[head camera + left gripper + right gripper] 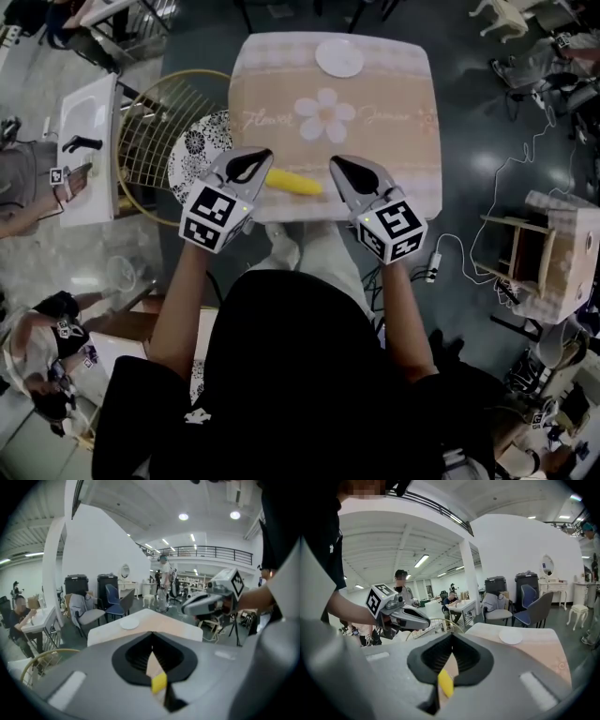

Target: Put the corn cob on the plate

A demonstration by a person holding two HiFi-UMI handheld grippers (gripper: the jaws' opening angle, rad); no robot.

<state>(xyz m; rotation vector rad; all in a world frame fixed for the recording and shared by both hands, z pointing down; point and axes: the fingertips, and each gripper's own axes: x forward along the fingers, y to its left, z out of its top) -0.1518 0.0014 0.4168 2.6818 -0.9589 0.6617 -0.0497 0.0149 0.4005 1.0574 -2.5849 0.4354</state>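
One yellow corn cob lies on the floral worktop between the left gripper and the right gripper, both pressed together and empty. One white round plate sits well apart.

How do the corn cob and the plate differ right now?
The corn cob is yellow and long; the plate is white and round. The corn cob lies by the near edge, between the left gripper and right gripper; the plate sits at the far edge. Both rest on the tablecloth.
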